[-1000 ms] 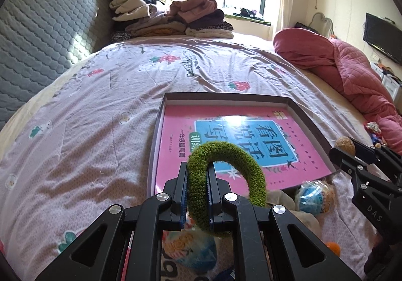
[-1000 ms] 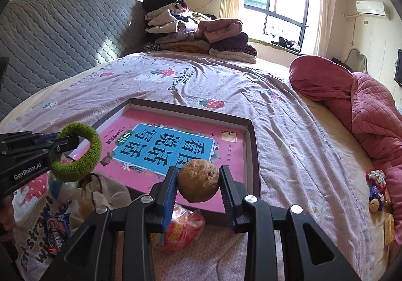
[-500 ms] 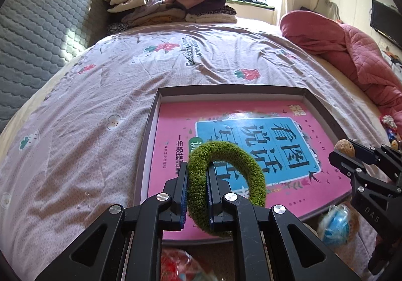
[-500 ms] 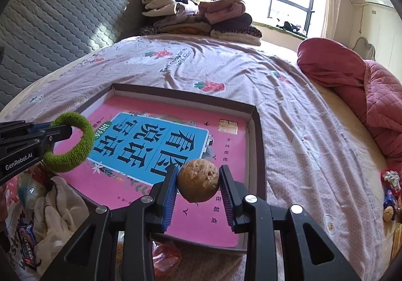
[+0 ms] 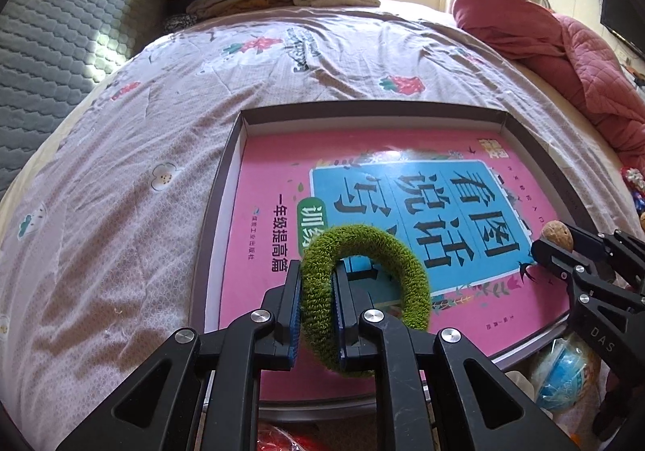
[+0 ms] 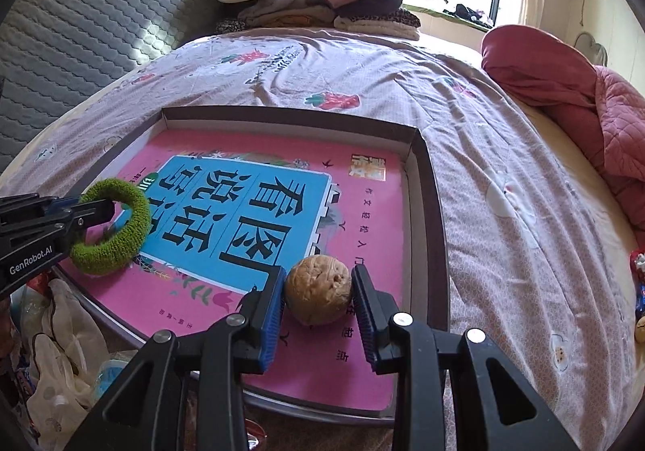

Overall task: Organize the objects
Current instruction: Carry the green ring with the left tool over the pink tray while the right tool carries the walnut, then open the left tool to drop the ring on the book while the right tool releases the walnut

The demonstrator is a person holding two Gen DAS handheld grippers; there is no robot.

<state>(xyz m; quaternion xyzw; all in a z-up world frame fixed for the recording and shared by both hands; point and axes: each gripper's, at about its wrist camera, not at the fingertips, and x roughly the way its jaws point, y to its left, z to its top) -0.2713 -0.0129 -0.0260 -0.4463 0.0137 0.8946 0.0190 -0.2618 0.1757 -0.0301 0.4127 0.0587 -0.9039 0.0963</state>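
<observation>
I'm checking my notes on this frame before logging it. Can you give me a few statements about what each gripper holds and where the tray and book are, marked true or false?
1. The left gripper holds a green fuzzy ring. True.
2. The right gripper is empty. False: it is shut on a brown walnut.
3. A pink book lies inside the shallow tray. True.
4. The tray sits on a wooden table. False: it rests on the bed's printed sheet.
5. Folded clothes are piled at the far end of the bed. True.
</observation>
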